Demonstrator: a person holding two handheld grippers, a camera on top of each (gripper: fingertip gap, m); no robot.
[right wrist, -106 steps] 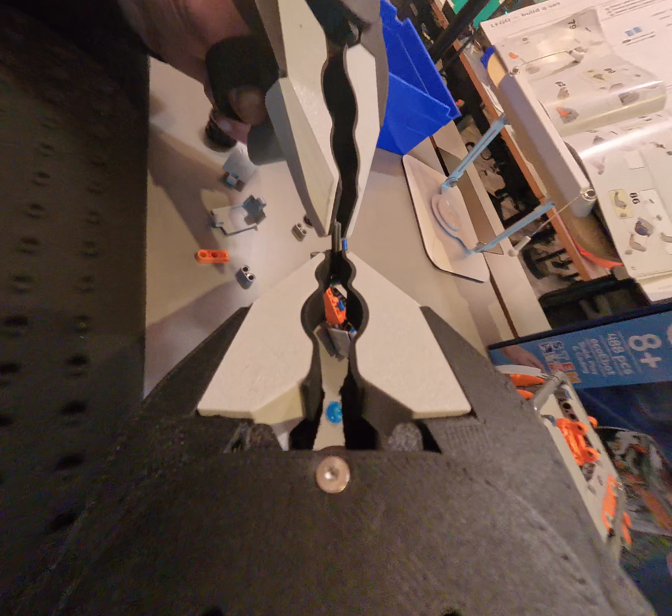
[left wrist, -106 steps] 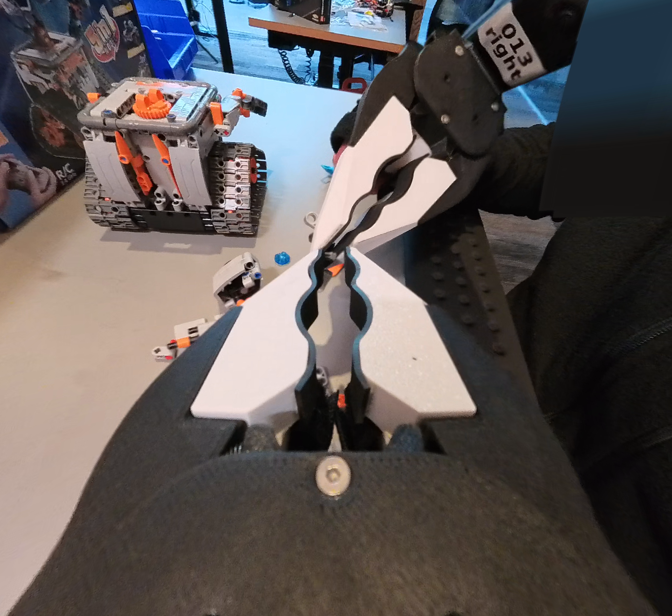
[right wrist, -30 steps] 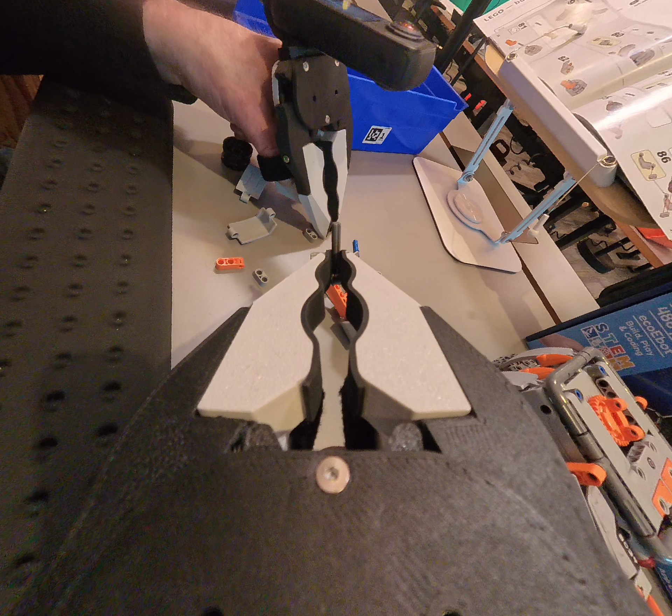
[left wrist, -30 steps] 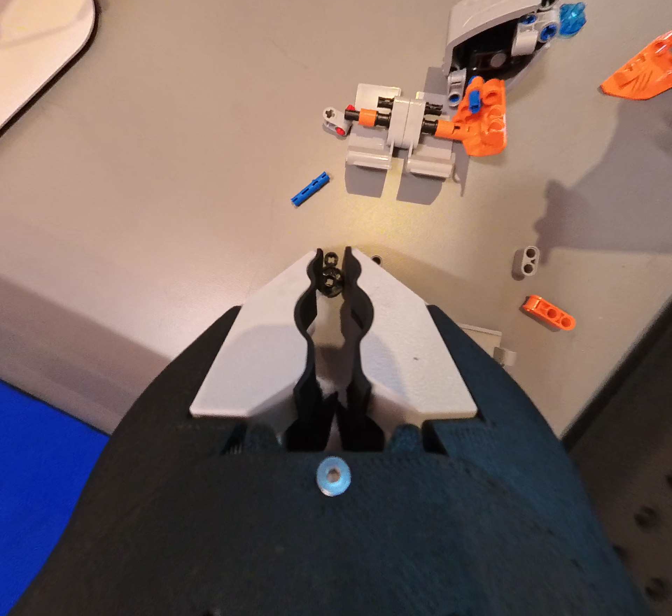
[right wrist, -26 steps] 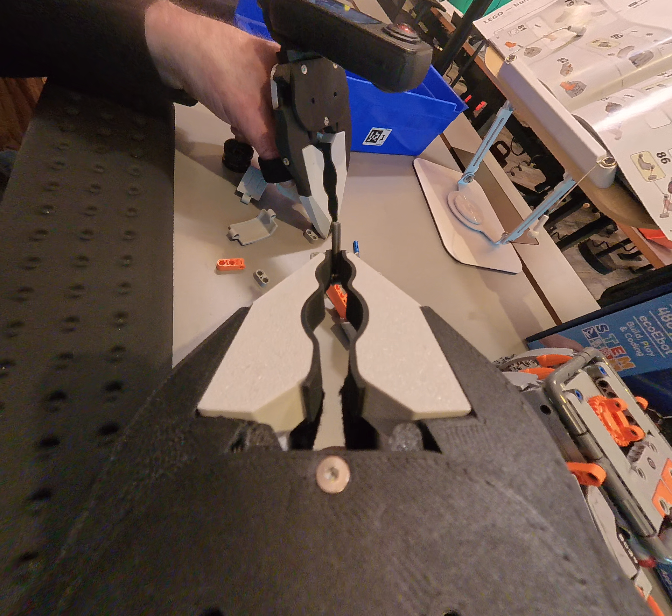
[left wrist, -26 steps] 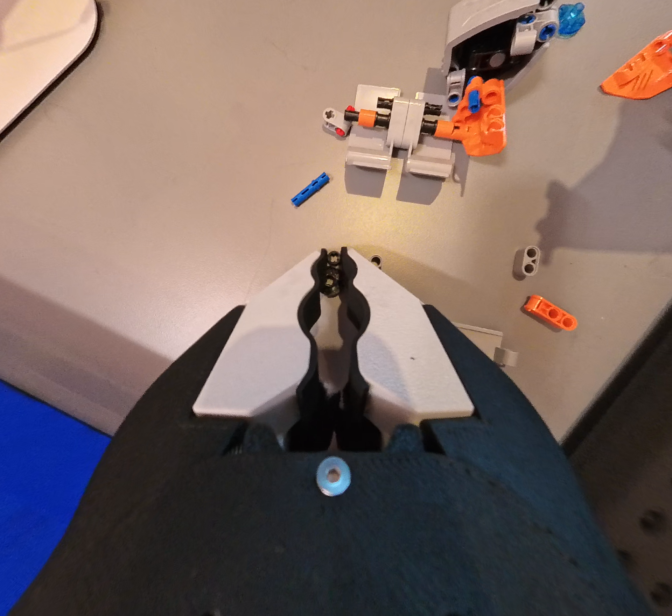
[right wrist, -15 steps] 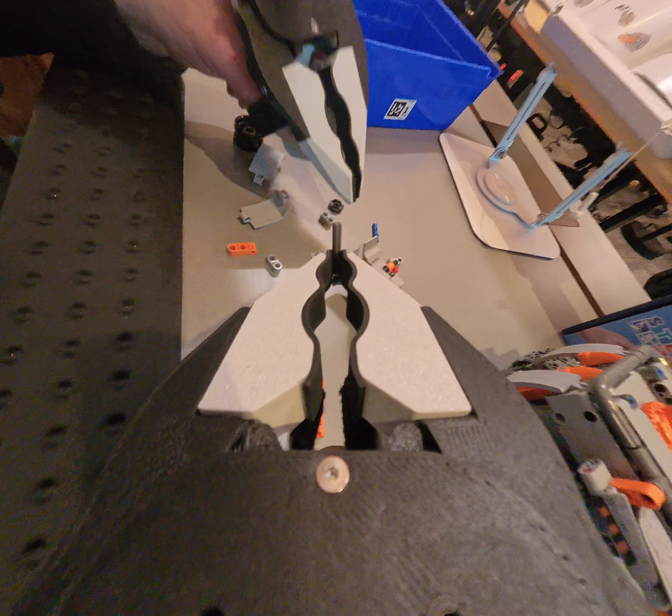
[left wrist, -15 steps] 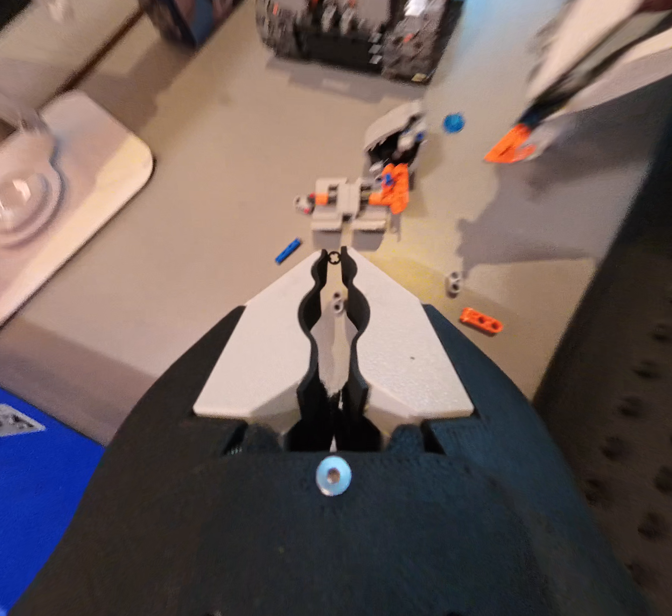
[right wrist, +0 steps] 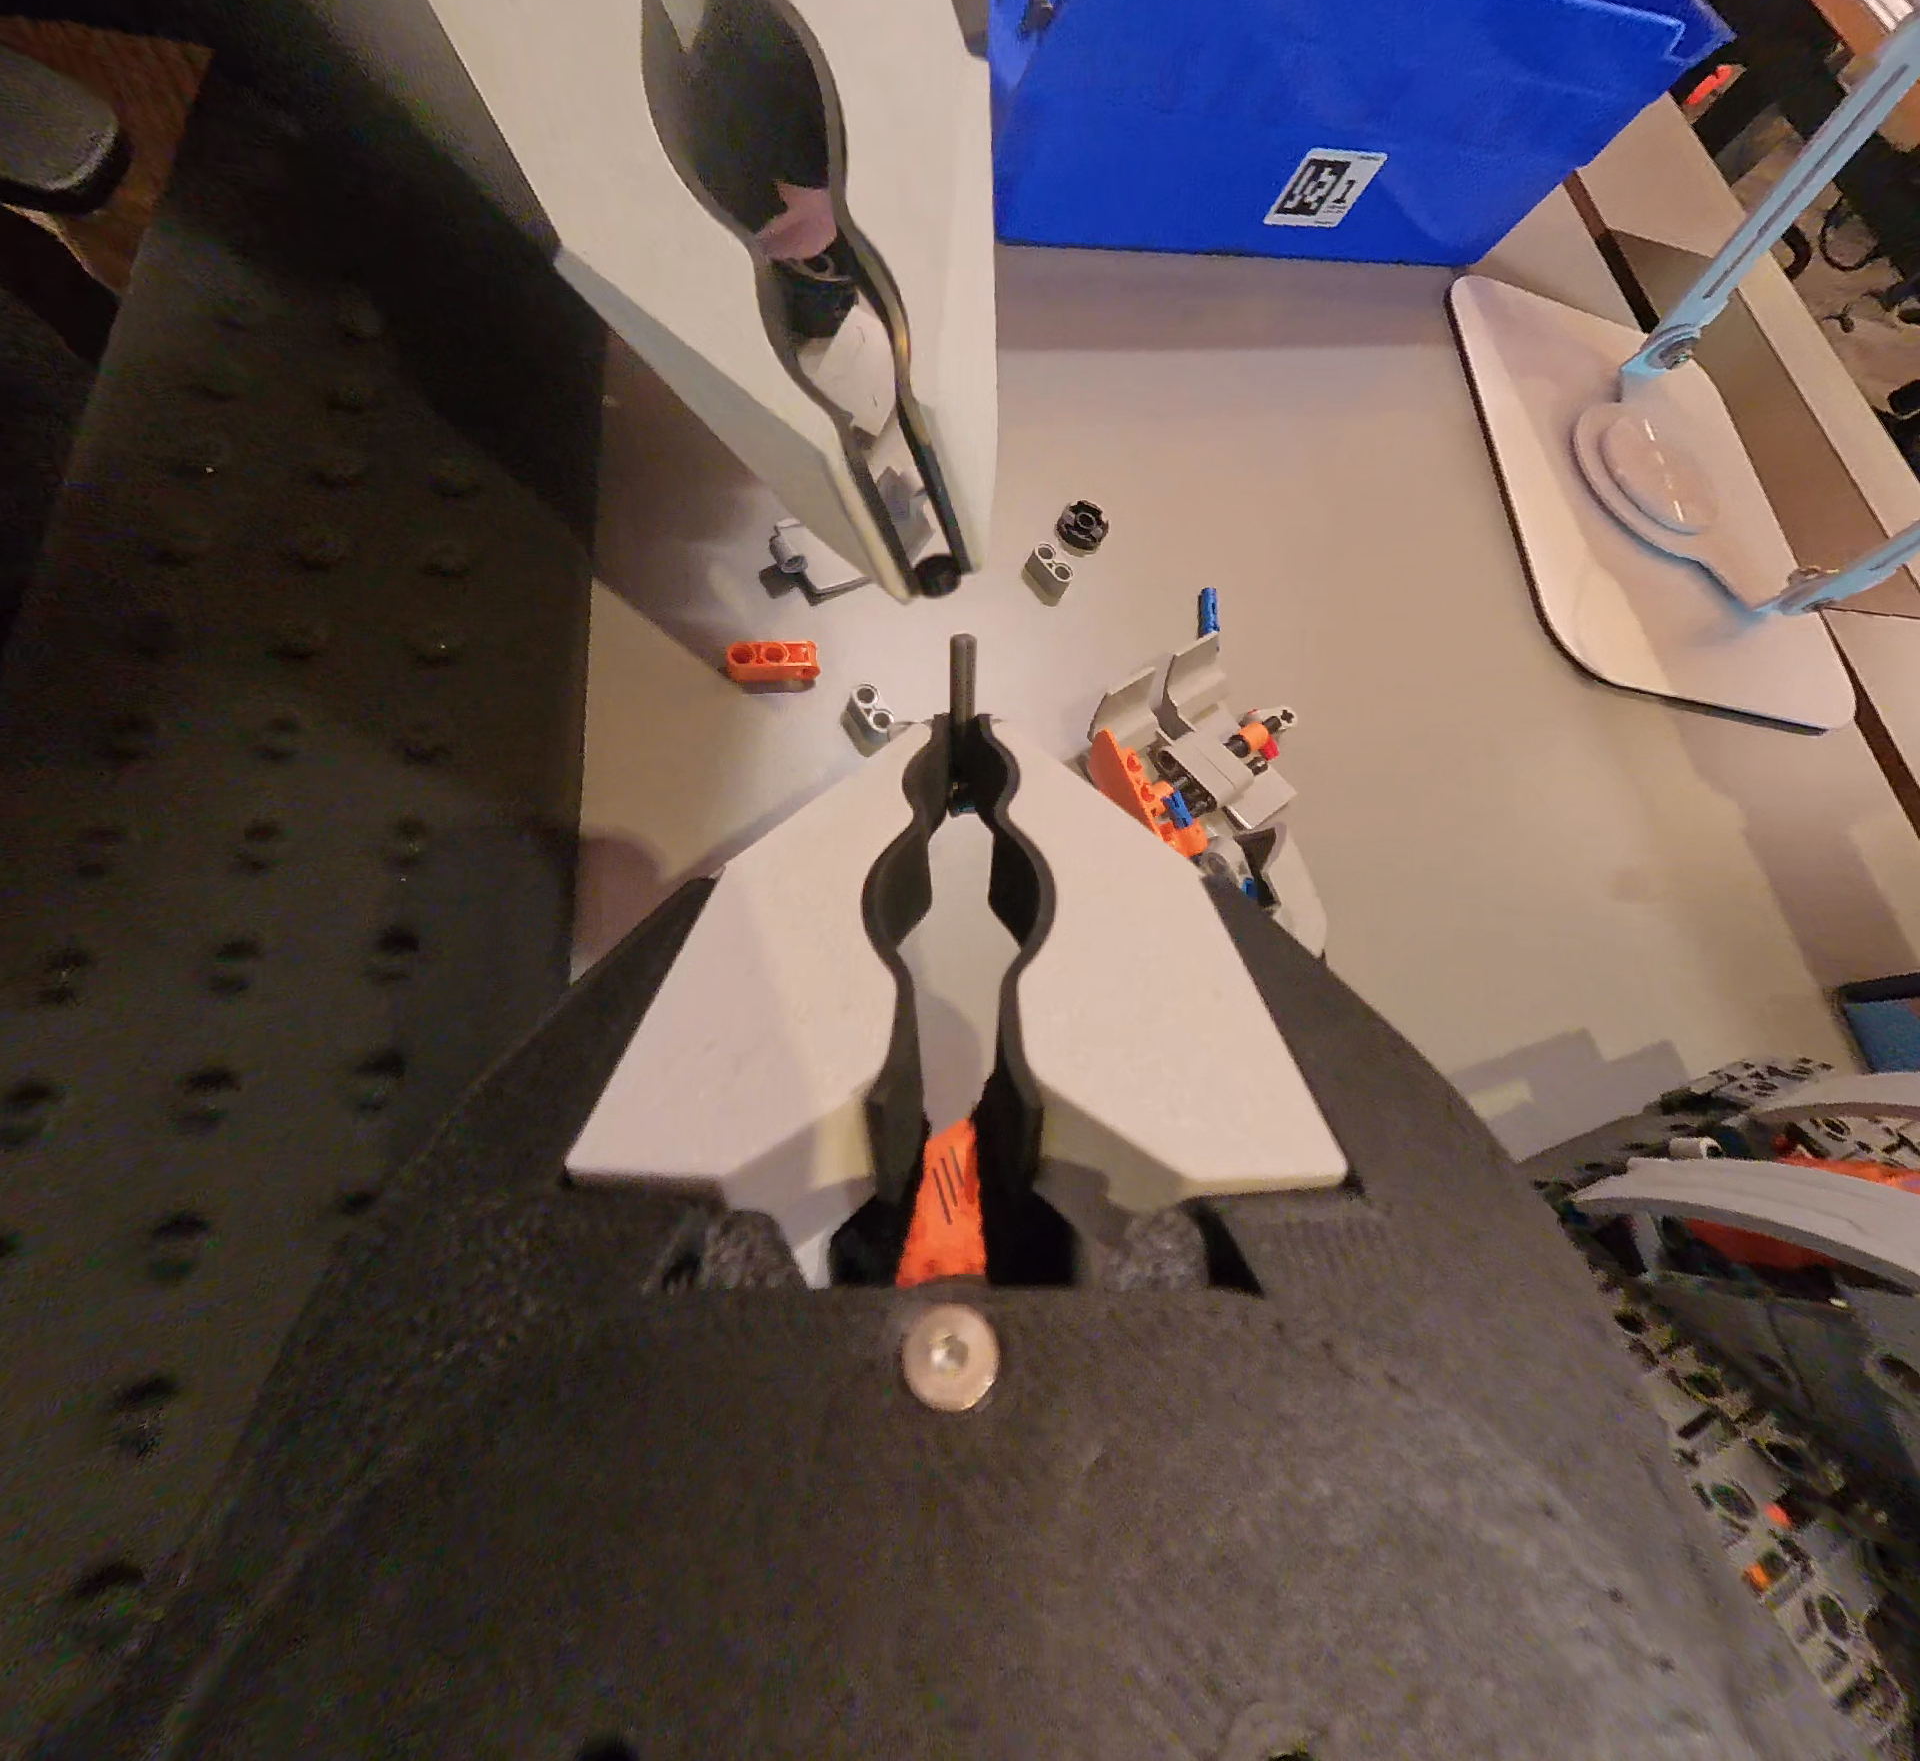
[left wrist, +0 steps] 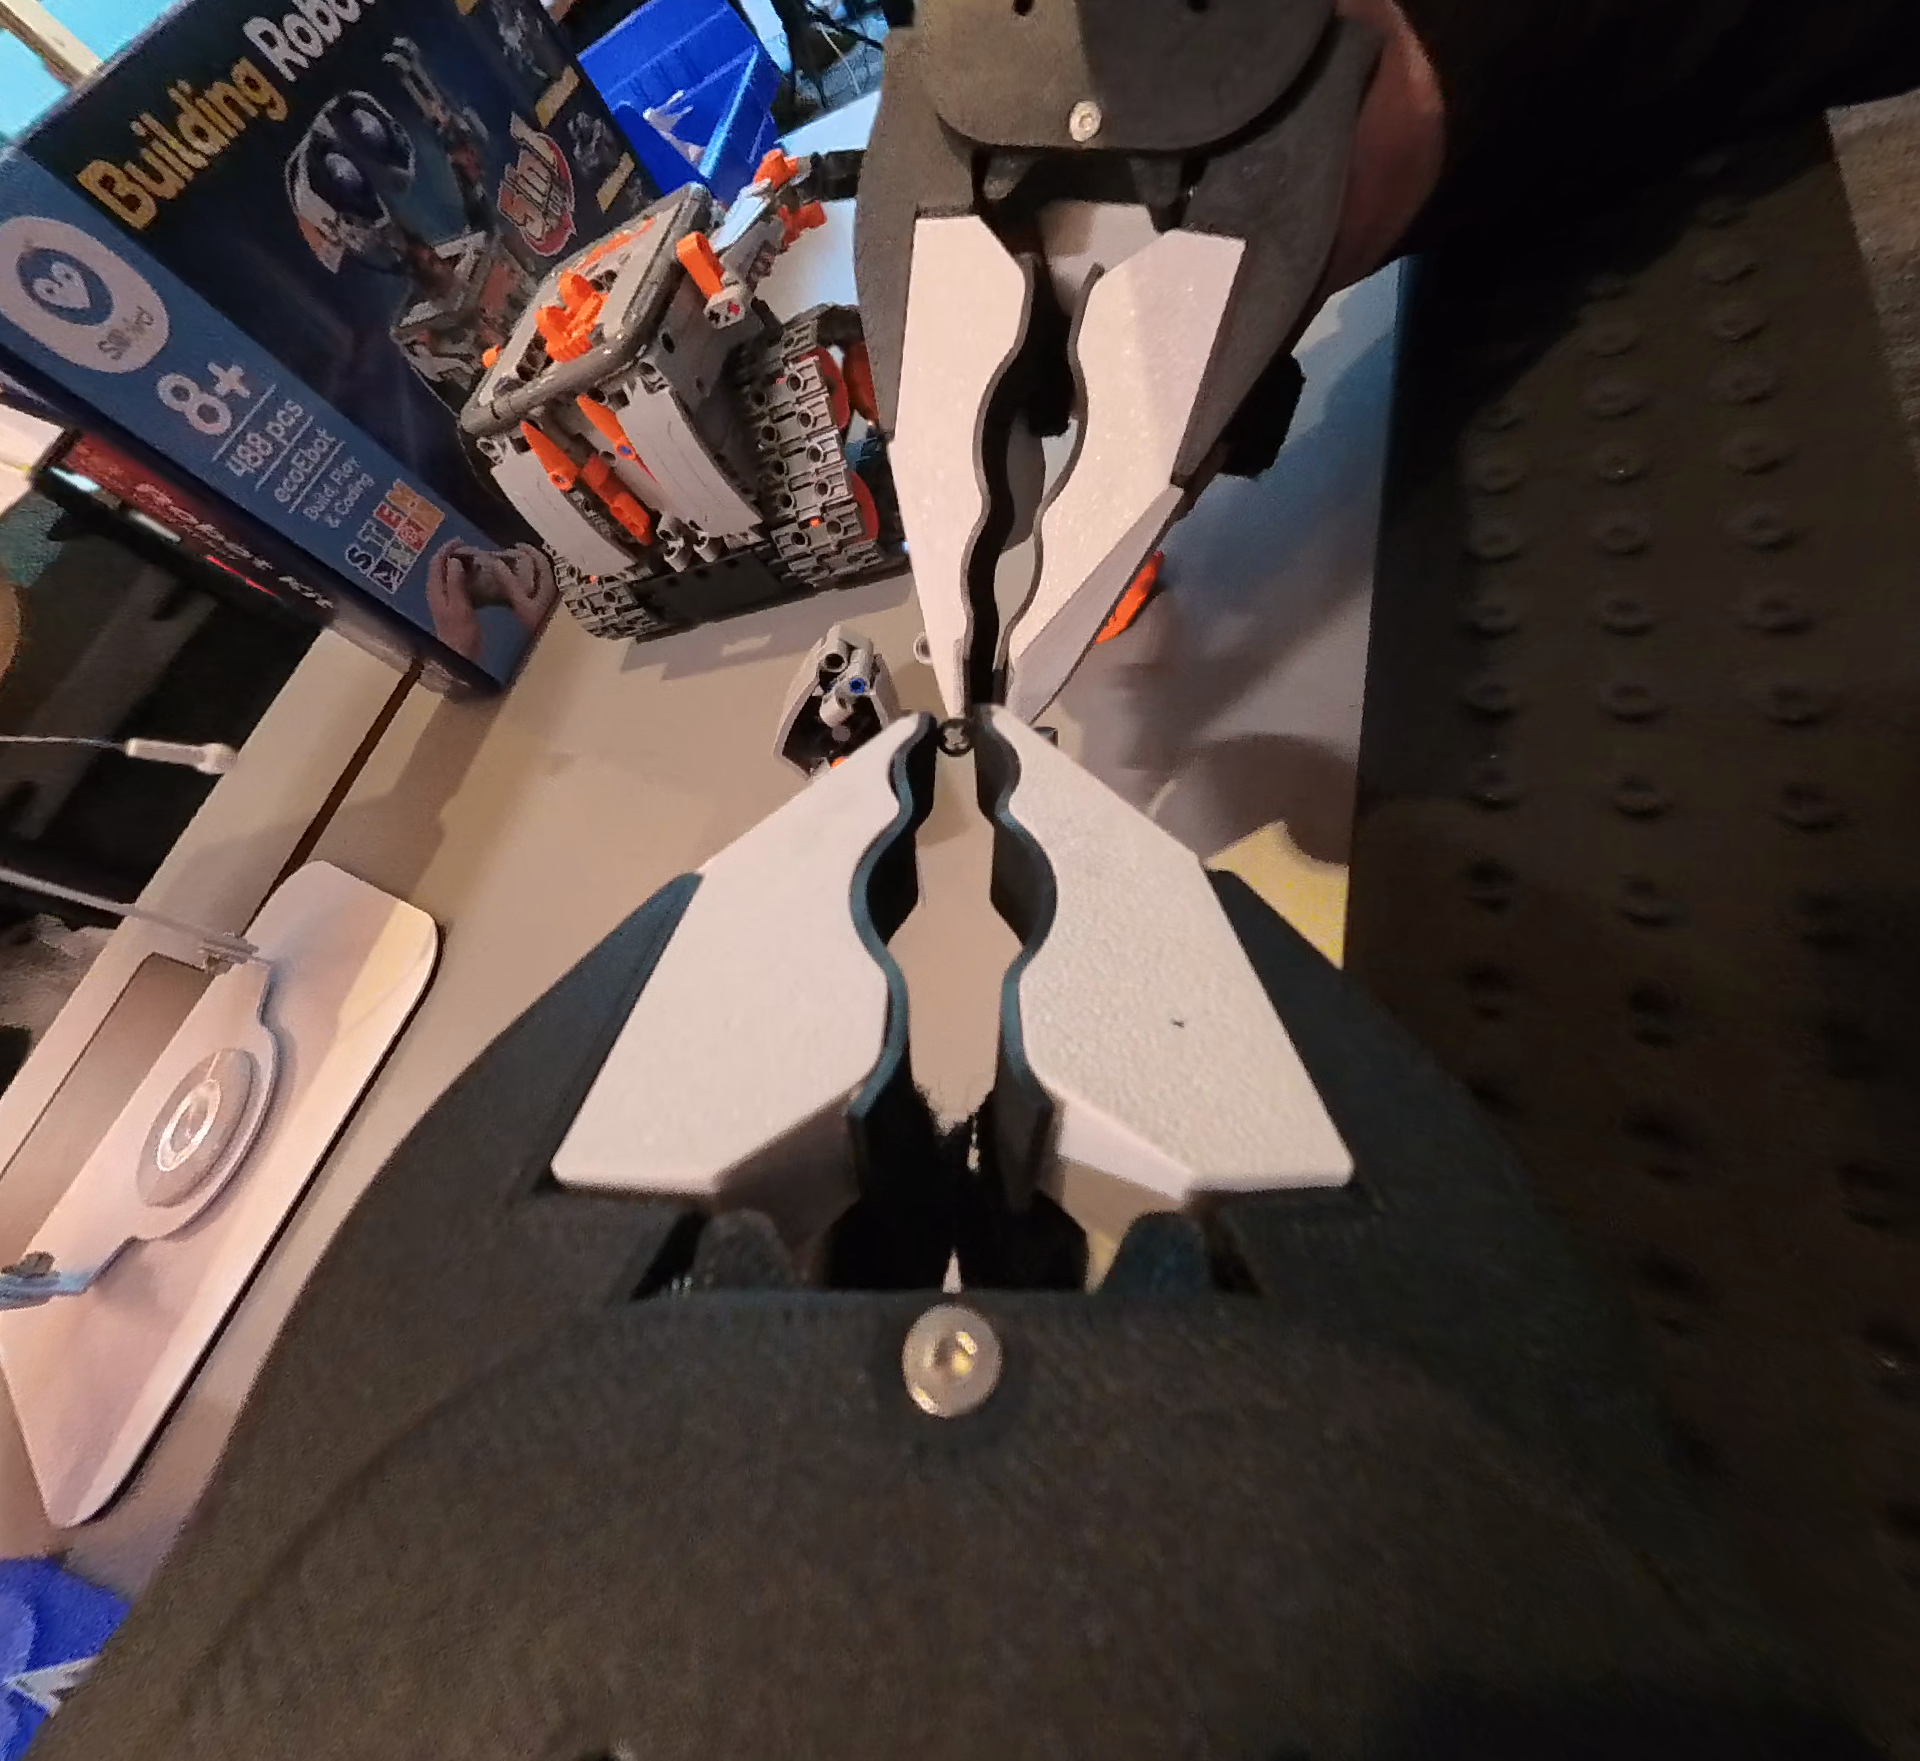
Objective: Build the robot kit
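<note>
Left wrist view. The left gripper (left wrist: 954, 732) has its jaws drawn nearly together, pinching a small black ring (left wrist: 954, 735) at the very tips, its bore facing forward. The right gripper (left wrist: 982, 672) comes down from above, tips almost meeting those of the left, and a thin grey rod (left wrist: 958, 672) between its tips points at the ring. The tip-to-tip facing appears meant to line rod and bore up. Behind stand a tracked toy robot (left wrist: 686, 433) and a printed box (left wrist: 260, 257); a white stand base (left wrist: 208, 1140) lies at the left of the table (left wrist: 582, 807). A small grey and blue piece (left wrist: 836, 703) sits partly behind the left fingers. Whether rod and ring touch cannot be judged here.

Right wrist view. The right gripper (right wrist: 961, 755) is closed on a slim dark rod (right wrist: 962, 688) that juts forward beyond the tips. The left gripper (right wrist: 935, 573) hangs just beyond, the ring (right wrist: 938, 575) in its tips, with a clear gap to the rod's end. On the table lie an orange link (right wrist: 772, 659), two grey connectors (right wrist: 1051, 565), a black round piece (right wrist: 1083, 524), a blue pin (right wrist: 1207, 608) and a grey-orange assembly (right wrist: 1195, 776). A blue bin (right wrist: 1299, 70) stands behind. An orange part (right wrist: 940, 1202) shows deep in the throat; what it belongs to is hidden.
</note>
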